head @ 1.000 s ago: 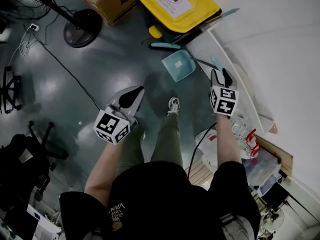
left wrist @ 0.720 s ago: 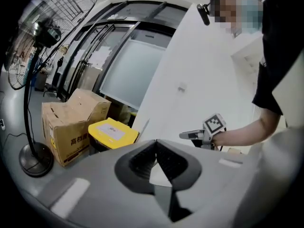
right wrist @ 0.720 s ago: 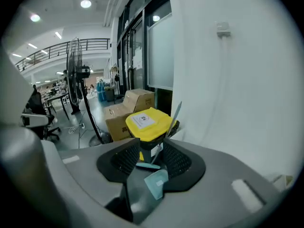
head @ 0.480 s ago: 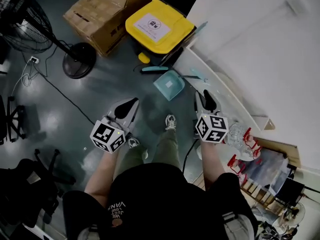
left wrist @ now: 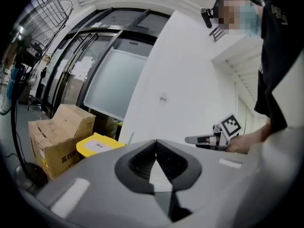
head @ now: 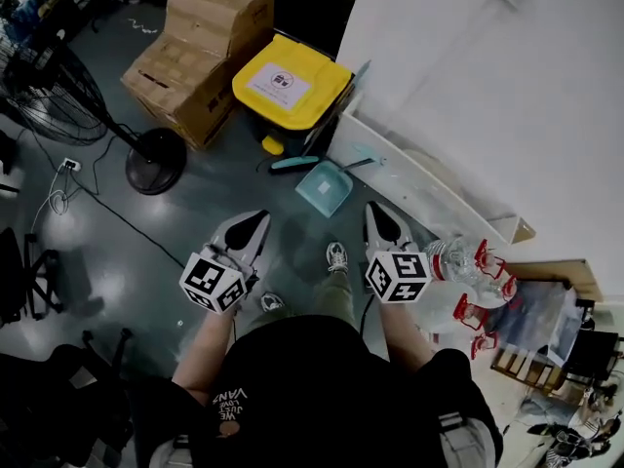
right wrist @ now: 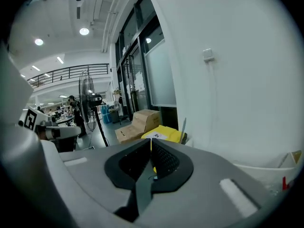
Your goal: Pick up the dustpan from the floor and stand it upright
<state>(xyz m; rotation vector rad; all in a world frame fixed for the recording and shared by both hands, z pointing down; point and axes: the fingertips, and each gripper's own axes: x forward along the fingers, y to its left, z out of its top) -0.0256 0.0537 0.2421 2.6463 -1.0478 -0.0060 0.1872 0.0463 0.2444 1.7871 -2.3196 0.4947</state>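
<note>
dustpan (head: 325, 186) well apart from left gripper (head: 260, 218) (jaws together)

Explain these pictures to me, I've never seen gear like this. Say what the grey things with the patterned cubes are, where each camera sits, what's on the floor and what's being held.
There is no robot here: a person holds a two-jaw tool in each hand, and the patterned cubes are part of those. The overhead picture comes from a camera on the person's head, looking down. It shows the left tool at left and the right tool at right. The other two pictures come from a camera riding on each tool, looking along its jaws. On the floor are a teal dustpan beside the white ledge, a yellow-lidded bin, cardboard boxes and a fan's base. Nothing is held: the left jaws are shut, and the right jaws have just been closing, with nothing between them.
</note>
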